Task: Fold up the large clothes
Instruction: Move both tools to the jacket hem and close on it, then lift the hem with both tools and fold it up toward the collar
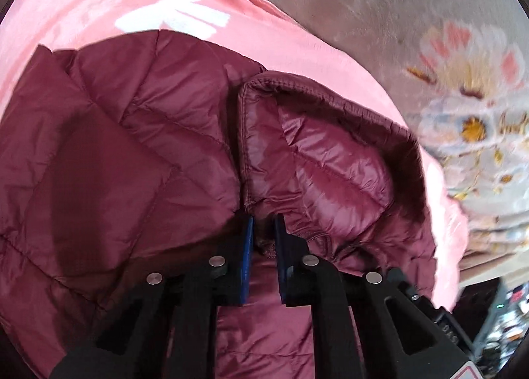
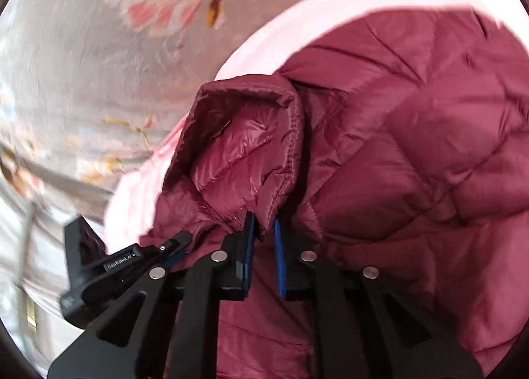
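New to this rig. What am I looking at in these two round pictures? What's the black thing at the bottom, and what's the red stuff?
No robot arm here: a person holds a two-finger claw in each hand, and each claw carries a fisheye camera looking forward along its fingers. That gives the round pictures. One is from the left claw, the other from the right claw; the black frame with blue pads is the claw itself.

The red stuff is a maroon quilted puffer jacket, the garment being folded. It lies on a pink blanket, which sits on a grey floral cover.

Each claw is pinched on jacket fabric near a turned-up stitched edge. The black object at the lower left of the right view looks like the other claw, though that is a guess.
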Available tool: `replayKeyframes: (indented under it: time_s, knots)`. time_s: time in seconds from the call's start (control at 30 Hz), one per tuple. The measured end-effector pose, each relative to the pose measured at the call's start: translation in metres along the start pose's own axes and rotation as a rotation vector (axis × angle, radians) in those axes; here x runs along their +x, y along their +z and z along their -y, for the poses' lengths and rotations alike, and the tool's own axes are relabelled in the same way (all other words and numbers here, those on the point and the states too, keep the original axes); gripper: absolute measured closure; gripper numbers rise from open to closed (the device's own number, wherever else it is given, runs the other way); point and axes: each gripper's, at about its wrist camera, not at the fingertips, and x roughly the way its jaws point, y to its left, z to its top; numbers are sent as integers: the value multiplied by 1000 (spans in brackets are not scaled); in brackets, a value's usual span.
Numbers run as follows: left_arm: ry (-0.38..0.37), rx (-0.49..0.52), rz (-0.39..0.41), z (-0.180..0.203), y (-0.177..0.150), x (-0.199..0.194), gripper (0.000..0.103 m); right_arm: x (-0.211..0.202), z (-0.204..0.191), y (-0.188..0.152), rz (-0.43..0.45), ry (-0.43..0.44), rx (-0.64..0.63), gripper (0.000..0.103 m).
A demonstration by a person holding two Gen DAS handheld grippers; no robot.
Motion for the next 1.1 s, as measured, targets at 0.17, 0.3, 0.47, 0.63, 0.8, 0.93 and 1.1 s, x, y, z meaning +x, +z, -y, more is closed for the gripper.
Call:
replayKeyframes:
  time_s: [0.17, 0.3, 0.47, 0.63, 0.8, 0.93, 1.1]
  knots:
    - [81, 146, 69, 9, -19, -7, 95, -15, -20, -12, 43, -171, -265, 95]
    - [151, 236, 122, 12, -35, -2, 95, 2, -19, -23, 28, -288, -373, 95]
    - [196, 304, 195, 11, -50, 5, 92, 10, -13, -31, 41, -324, -414, 95]
    - [226, 326, 217, 17, -54, 10, 90, 13, -17, -32, 47, -341, -427, 96]
    - [270, 353, 226, 24, -54, 14, 89, 12, -15, -32, 41, -326, -413, 96]
    - [256, 338, 233, 21, -56, 7, 86, 9, -14, -32, 37, -308, -402, 95]
    - [177, 285, 191, 1, -59, -16, 84, -23, -1, -37, 1, -226, -357, 94]
